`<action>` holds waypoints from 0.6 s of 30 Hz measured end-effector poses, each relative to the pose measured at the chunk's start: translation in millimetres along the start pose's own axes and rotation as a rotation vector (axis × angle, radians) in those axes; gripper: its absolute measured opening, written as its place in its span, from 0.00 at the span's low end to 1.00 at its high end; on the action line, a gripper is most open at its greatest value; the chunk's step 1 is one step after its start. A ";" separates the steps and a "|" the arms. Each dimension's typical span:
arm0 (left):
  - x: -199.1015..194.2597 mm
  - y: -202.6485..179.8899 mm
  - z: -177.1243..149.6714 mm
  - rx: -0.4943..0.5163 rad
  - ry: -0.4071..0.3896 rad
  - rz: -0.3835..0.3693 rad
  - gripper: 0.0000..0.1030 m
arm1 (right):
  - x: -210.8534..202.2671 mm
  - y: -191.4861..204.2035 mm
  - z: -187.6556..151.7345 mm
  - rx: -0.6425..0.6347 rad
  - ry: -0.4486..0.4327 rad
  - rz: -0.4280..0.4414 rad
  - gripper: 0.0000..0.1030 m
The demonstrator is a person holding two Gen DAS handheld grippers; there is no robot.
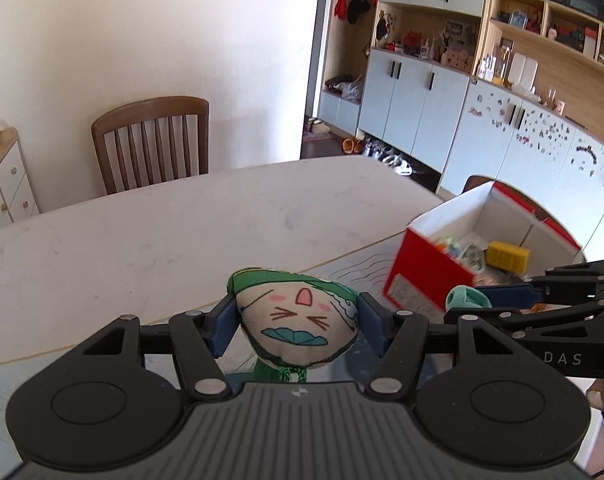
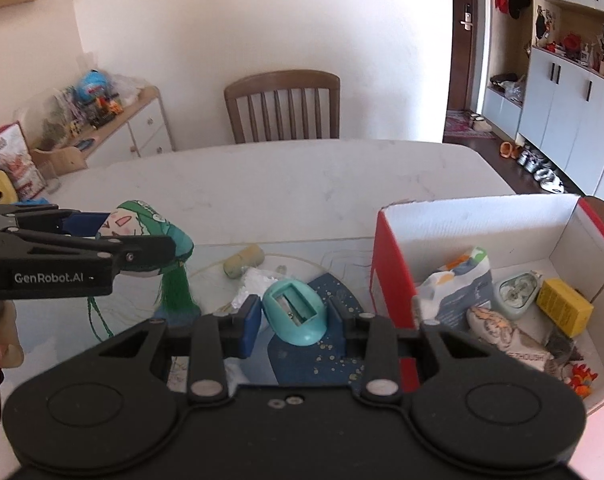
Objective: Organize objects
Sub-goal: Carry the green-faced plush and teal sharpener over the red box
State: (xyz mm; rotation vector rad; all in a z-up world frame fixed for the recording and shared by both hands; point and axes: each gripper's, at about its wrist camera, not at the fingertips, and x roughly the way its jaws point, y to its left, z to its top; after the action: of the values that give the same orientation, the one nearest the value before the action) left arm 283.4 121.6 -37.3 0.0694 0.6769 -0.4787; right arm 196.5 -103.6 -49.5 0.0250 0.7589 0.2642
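A: What does the left claw (image 1: 298, 326) have?

B: A soft, stuffed fabric pouch (image 1: 296, 320), rounded like a teardrop, cream cloth printed with a squinting cat face, pink cheeks and a green cap. The blue pads (image 1: 222, 330) press into both of its sides, and a green tassel (image 2: 176, 290) of fine threads hangs below it. From the right wrist view the pouch (image 2: 142, 224) is up in the air above the tabletop's near edge.

A: And the right claw (image 2: 294, 314)?

B: Closed on a teal plastic pencil sharpener (image 2: 296, 312), egg-shaped and smooth, with a rectangular slot showing a metal blade. It sits tilted between the pads, held above a dark blue speckled sheet (image 2: 325, 344).

A: What is the tabletop (image 2: 286, 184) like?

B: Pale, marble-like stone with faint grey veining and a rounded corner. Near the claws lie a stubby beige cylinder (image 2: 244, 266) with a rough surface and a crumpled white wad (image 2: 258, 286).

A: The box?

B: An open cardboard box (image 2: 393, 272), red outside, white corrugated inside, just right of the sharpener. Inside are a yellow rectangular block (image 2: 565, 306), a glossy soft packet (image 2: 461, 284) in white, blue and orange, a pale green rounded case (image 2: 515, 290) and a printed fabric pouch (image 2: 501, 330) lying flat.

A: Behind?

B: A brown wooden chair (image 2: 282, 106) with vertical slats against a plain white wall.
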 end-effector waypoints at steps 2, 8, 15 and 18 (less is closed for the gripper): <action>-7.4 -9.1 4.6 -0.008 -0.008 -0.004 0.61 | -10.4 -7.0 1.6 -0.005 -0.007 0.010 0.33; -18.6 -44.5 18.6 -0.009 -0.037 -0.005 0.61 | -37.0 -33.3 4.6 -0.025 -0.026 0.023 0.33; -13.4 -93.2 34.7 -0.007 -0.050 -0.024 0.61 | -55.7 -75.5 0.4 -0.044 -0.027 0.026 0.33; -4.3 -119.0 41.0 0.009 -0.050 -0.037 0.61 | -60.5 -95.8 -1.7 -0.057 -0.018 0.023 0.33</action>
State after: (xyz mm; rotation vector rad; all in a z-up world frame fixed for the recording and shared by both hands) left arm 251.3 8.6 8.2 0.0532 0.6280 -0.5179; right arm 175.2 -211.2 -21.0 -0.0182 0.7328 0.3069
